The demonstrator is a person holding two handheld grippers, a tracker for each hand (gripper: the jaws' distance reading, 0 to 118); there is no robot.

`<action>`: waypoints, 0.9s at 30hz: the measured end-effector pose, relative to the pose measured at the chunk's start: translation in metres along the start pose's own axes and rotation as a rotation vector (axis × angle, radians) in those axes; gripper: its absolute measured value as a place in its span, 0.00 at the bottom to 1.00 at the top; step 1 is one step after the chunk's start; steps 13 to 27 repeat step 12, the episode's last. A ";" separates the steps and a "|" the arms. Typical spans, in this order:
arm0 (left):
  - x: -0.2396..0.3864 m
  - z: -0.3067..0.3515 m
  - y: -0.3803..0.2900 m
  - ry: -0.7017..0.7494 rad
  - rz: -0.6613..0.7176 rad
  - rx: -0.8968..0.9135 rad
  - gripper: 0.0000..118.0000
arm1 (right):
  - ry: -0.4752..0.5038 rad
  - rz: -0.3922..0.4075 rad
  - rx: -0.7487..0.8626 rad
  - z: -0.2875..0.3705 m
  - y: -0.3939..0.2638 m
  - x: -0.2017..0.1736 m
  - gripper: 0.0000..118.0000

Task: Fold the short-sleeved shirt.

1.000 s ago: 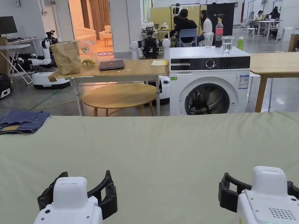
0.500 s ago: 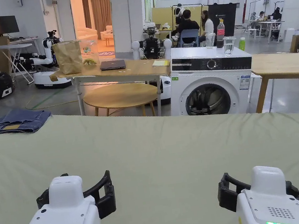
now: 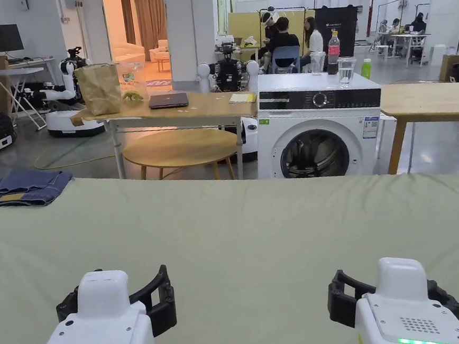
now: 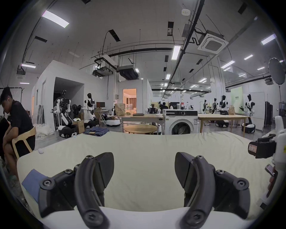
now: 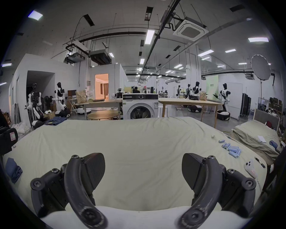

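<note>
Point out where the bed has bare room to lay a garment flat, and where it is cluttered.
Bare sheet runs from the open left gripper and right gripper to the far edge. Crowded spots: folded jeans at the far left corner, blue cloth at the near left, small blue cylinders and a white controller along the right.

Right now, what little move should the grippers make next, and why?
Probably swing the left gripper toward the blue cloth at the bed's left edge. Both it and the right gripper hang open, holding nothing, over plain green sheet, and that cloth may be the shirt, though I cannot tell.
</note>
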State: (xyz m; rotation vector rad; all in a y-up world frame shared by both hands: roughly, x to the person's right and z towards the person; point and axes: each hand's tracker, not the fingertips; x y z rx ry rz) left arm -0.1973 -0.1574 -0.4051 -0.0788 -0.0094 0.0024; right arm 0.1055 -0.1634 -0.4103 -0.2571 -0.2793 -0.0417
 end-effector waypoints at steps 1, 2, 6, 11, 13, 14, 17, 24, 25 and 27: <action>0.000 -0.001 0.000 -0.003 -0.002 -0.004 0.69 | 0.002 0.003 -0.001 0.000 0.000 -0.001 0.87; 0.001 -0.003 0.000 -0.005 -0.005 -0.011 0.69 | 0.005 0.009 -0.001 0.000 -0.001 -0.001 0.87; 0.001 -0.007 -0.001 -0.009 -0.018 -0.025 0.69 | 0.014 0.040 0.038 0.001 -0.007 -0.003 0.87; -0.001 -0.008 -0.002 -0.010 -0.022 -0.026 0.69 | 0.085 0.019 -0.026 0.002 -0.003 -0.004 0.87; -0.001 -0.008 -0.003 -0.012 -0.021 -0.031 0.69 | 0.093 0.008 -0.045 0.001 -0.002 -0.004 0.87; -0.001 -0.008 -0.003 -0.012 -0.021 -0.031 0.69 | 0.093 0.008 -0.045 0.001 -0.002 -0.004 0.87; -0.001 -0.008 -0.003 -0.012 -0.021 -0.031 0.69 | 0.093 0.008 -0.045 0.001 -0.002 -0.004 0.87; -0.001 -0.008 -0.003 -0.012 -0.021 -0.031 0.69 | 0.093 0.008 -0.045 0.001 -0.002 -0.004 0.87; -0.001 -0.008 -0.003 -0.012 -0.021 -0.031 0.69 | 0.093 0.008 -0.045 0.001 -0.002 -0.004 0.87; -0.001 -0.008 -0.003 -0.012 -0.021 -0.031 0.69 | 0.093 0.008 -0.045 0.001 -0.002 -0.004 0.87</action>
